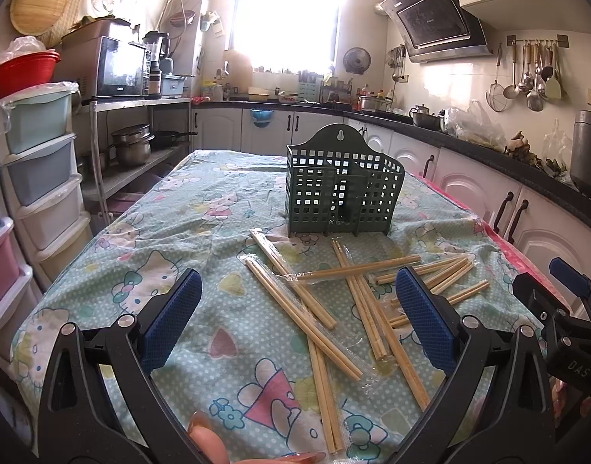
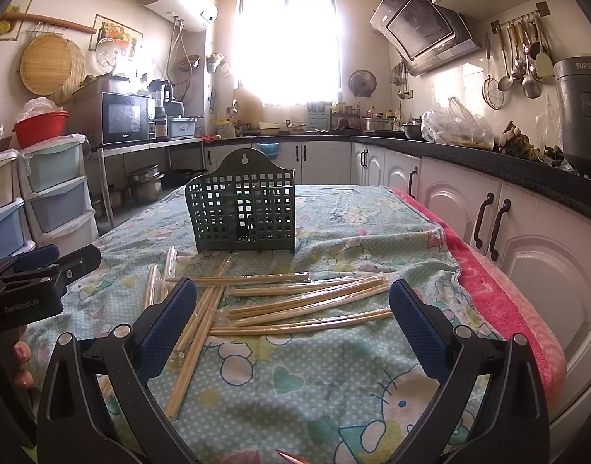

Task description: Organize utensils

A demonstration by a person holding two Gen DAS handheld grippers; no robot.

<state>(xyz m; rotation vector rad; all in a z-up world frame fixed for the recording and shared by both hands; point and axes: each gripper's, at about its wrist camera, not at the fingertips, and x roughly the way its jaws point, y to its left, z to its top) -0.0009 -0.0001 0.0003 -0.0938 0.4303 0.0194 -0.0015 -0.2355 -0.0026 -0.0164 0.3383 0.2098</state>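
Note:
A dark green perforated utensil holder [image 1: 340, 189] stands upright on the table, also in the right wrist view [image 2: 243, 210]. Several pairs of wooden chopsticks in clear wrappers [image 1: 326, 301] lie scattered in front of it, and they show in the right wrist view [image 2: 295, 301] too. My left gripper [image 1: 299, 317] is open and empty, hovering over the chopsticks. My right gripper [image 2: 291, 321] is open and empty, also above the pile. The right gripper shows at the right edge of the left wrist view [image 1: 566, 301]; the left gripper shows at the left edge of the right wrist view [image 2: 36, 270].
The table carries a cartoon-print cloth [image 1: 171, 255] and a pink towel along its right edge [image 2: 500, 309]. Plastic drawer units [image 1: 44, 178] stand at the left. White cabinets under a dark counter [image 2: 508, 178] run along the right.

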